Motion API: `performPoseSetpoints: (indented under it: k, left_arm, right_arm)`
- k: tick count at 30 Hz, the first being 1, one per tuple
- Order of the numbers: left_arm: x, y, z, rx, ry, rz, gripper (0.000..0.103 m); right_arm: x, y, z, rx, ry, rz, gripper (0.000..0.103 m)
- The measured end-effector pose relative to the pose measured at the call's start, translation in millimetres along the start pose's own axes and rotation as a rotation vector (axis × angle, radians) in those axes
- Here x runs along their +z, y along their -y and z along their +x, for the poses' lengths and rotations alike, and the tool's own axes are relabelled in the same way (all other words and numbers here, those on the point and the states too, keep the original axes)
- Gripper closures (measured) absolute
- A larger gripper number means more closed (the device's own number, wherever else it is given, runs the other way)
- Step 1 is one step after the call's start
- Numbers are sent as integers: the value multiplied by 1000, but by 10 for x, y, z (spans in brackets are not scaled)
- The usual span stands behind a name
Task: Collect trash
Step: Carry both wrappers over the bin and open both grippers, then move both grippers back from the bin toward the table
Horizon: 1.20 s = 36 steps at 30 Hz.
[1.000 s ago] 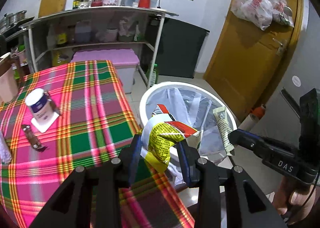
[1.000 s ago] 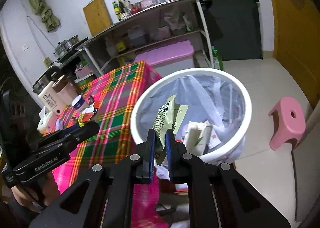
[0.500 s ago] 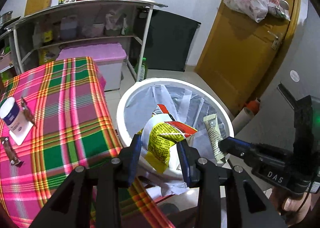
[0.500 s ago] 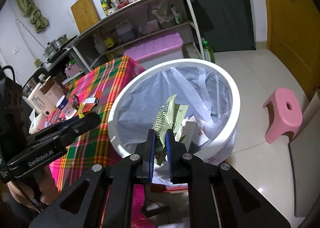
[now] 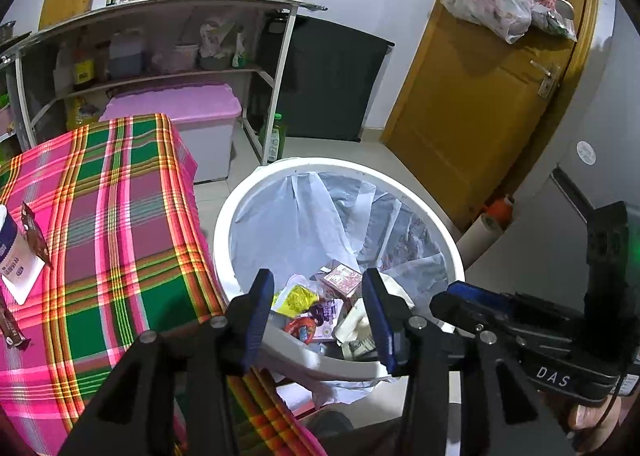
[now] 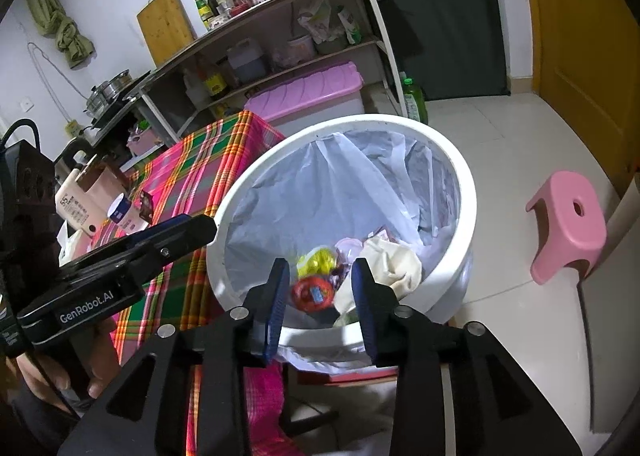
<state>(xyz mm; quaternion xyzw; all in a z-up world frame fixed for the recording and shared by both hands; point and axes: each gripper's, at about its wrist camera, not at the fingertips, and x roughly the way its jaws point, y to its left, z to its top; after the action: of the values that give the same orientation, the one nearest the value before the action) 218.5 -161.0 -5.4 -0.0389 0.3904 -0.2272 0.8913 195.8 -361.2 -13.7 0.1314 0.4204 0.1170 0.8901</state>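
We hold both grippers just over the near rim of the white bin (image 5: 448, 240). The left gripper (image 5: 318, 316) has just been opening its jaws; they stand spread, with nothing between them. The right gripper (image 6: 320, 298) has also just been opening, and its jaws are empty too. The trash (image 6: 320, 276), yellow and red wrappers, lies inside the bin, below and ahead of our fingertips. The checked tablecloth (image 5: 100, 216) is on the left of both grippers.

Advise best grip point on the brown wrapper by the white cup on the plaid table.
Take the brown wrapper by its upper free end, from above. It is thin and leans against the white cup, so its lower end is crowded. Left tool stands open, nearest.
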Motion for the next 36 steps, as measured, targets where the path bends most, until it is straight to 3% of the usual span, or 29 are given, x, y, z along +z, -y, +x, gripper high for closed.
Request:
performPoseSetpoints:
  k: [15,36]
  left_arm:
    - [-162,-151,-421,52,63,-36,55]
    - [-705,-602,-1175,244,132,-136,55]
  right_arm:
    - [-55,-269,-243,24,44,-59,69]
    - [-329,-1081,-287,165,4,-228,69]
